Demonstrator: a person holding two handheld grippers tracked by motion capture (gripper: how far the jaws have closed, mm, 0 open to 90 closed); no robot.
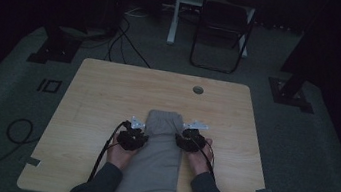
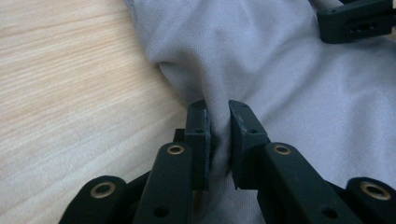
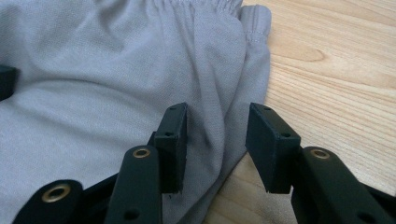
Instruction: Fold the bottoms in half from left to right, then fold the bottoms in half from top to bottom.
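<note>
Grey trousers (image 1: 157, 160) lie lengthwise down the middle of the tabletop (image 1: 98, 96), their near part running off the edge closest to the person and their elastic waistband (image 3: 201, 5) at the far end, roughly at the centre of the wood. No brand, label or writing can be read on the cloth or on either tool.

Nearest, two sleeved forearms come in from the bottom of the high view, one on each side of the garment. The left hand-held gripper (image 1: 133, 135) sits at the left edge of the trousers; in the left gripper view its jaws stand narrow, and the pads (image 2: 198, 140) press a raised fold of grey fabric between them. The right hand-held gripper (image 1: 192, 138) sits at the right edge, level with the other. In the right gripper view its jaws stand moderately apart, astride the side seam, with the cloth edge between them but the pads (image 3: 173, 140) not squeezing it.

Beyond the waistband, a round cable hole (image 1: 198, 90) is set in the far part of the wood. Farther off, a dark folding chair (image 1: 223, 27) stands on the carpet.
</note>
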